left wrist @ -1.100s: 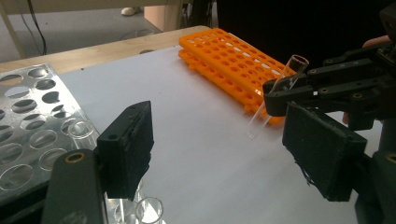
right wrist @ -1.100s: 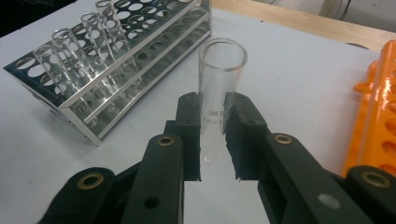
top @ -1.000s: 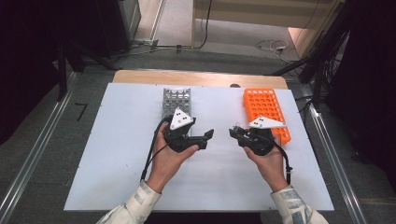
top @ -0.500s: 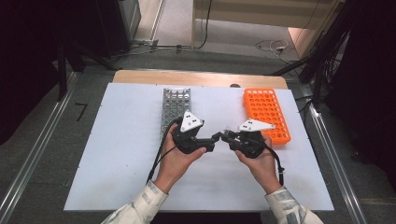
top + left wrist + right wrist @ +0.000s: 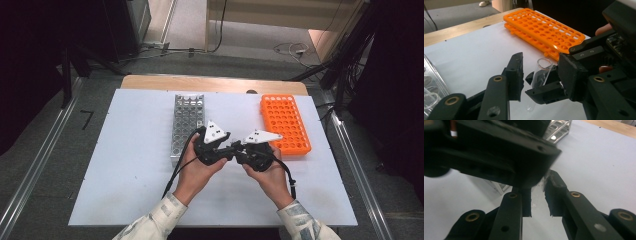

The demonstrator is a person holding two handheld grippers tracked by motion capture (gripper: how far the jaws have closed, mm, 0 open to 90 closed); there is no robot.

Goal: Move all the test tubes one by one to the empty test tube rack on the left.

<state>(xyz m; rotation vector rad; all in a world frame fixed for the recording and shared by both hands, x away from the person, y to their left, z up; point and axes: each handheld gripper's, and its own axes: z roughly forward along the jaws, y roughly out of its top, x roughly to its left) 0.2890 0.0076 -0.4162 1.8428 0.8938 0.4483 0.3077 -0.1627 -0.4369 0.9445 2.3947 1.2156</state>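
Grippers meet nose to nose over the middle of the white table top [image 5: 125,165] in the high view: the left gripper [image 5: 227,148], black with a grey three-cornered plate, sits in the person's left hand [image 5: 197,172], and the right gripper [image 5: 240,150], of the same build, in the right hand [image 5: 270,177]. A grey metal tube rack [image 5: 187,122] stands just beyond the left gripper, and a flat orange plastic tube rack [image 5: 285,122] lies just beyond the right one, the two racks well apart.

In the left gripper view, a clear glass test tube [image 5: 541,72] stands tilted, its open rim up, pinched low down by the tips of the right gripper [image 5: 544,87], which comes in from the right. The left gripper's [image 5: 540,75] own jaws flank the tube; they have just been closing on it, yet a gap shows beside the near jaw, so they do not press it. The orange rack [image 5: 544,30] lies behind, the grey rack's edge [image 5: 431,82] at the left.

In the right gripper view, the right gripper's [image 5: 537,195] jaws stand close together; the tube between them is too hard to make out. The left gripper's dark body [image 5: 494,152] looms blurred above them, and the grey rack [image 5: 556,130] stands farther off.
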